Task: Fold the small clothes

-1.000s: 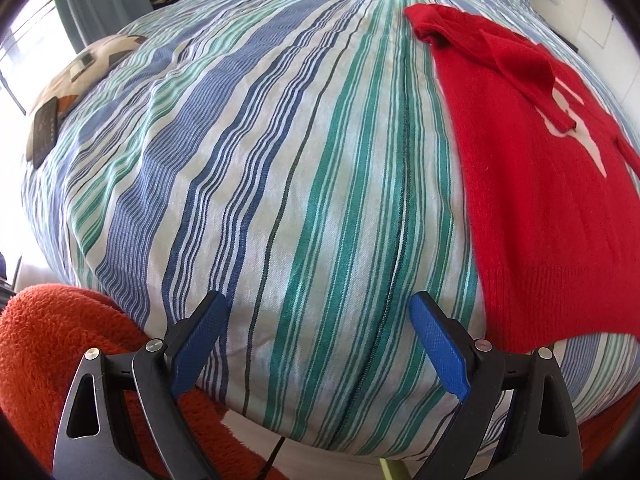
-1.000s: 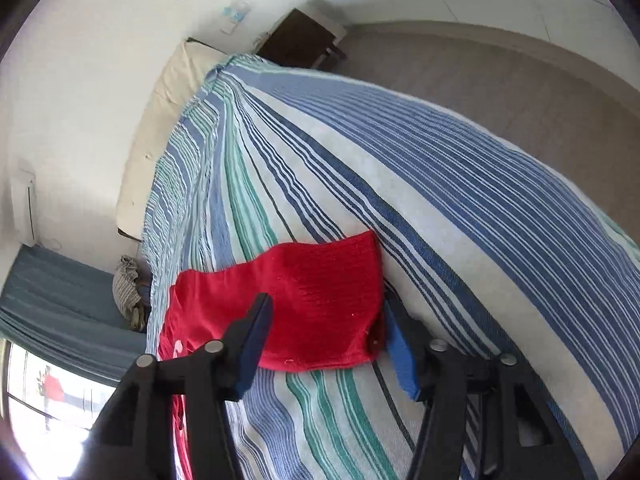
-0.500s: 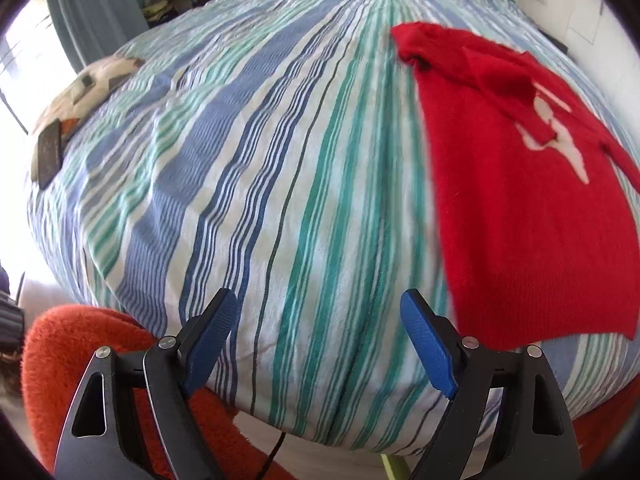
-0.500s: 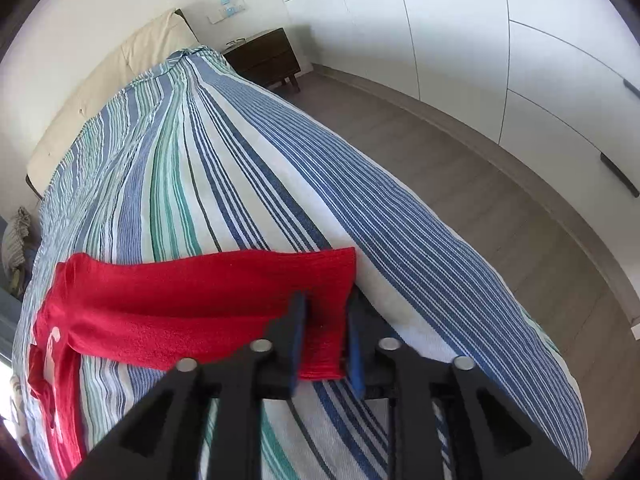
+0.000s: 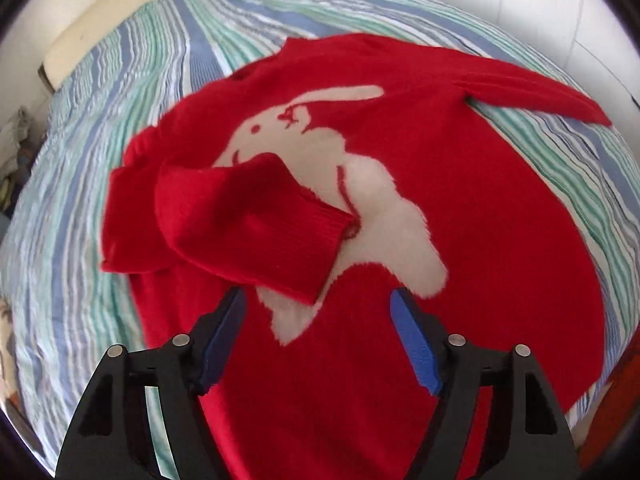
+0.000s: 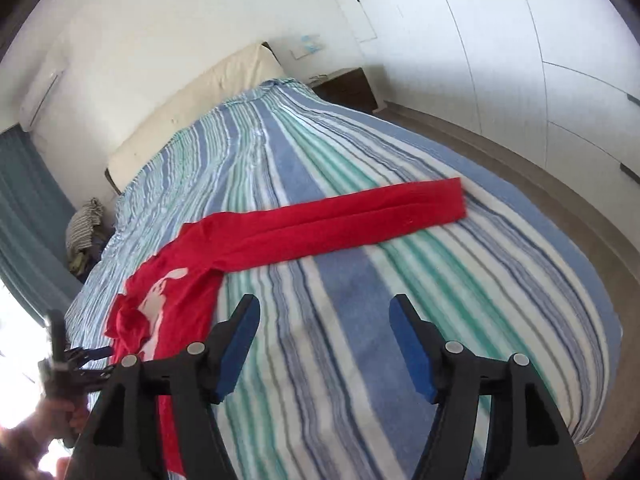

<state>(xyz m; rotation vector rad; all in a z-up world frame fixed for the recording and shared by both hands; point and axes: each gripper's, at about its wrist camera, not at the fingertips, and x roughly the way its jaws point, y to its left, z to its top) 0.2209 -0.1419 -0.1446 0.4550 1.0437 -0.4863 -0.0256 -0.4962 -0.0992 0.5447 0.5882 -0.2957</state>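
Note:
A small red sweater [image 5: 460, 208] with a white rabbit figure [image 5: 384, 216] lies face up on the striped bed. Its left sleeve [image 5: 256, 232] is folded over the chest. Its right sleeve [image 6: 360, 220] lies stretched out flat to the side. My left gripper [image 5: 318, 332] is open and empty, just above the sweater's lower front, close to the folded sleeve's cuff. My right gripper [image 6: 324, 344] is open and empty over bare bedcover, short of the stretched sleeve. The sweater body [image 6: 160, 300] shows at the left of the right wrist view.
The bed [image 6: 420, 320] has a blue, green and white striped cover and a cream headboard [image 6: 192, 96]. A dark nightstand [image 6: 348, 88] stands beside it. Wardrobe doors [image 6: 540, 40] line the right wall. A pile of clothes [image 6: 82, 224] lies by the curtain.
My left gripper has moved from the bare bedcover to over the sweater. My right gripper, shut on the sleeve half a second ago, has let go and drawn back; the sleeve lies stretched out.

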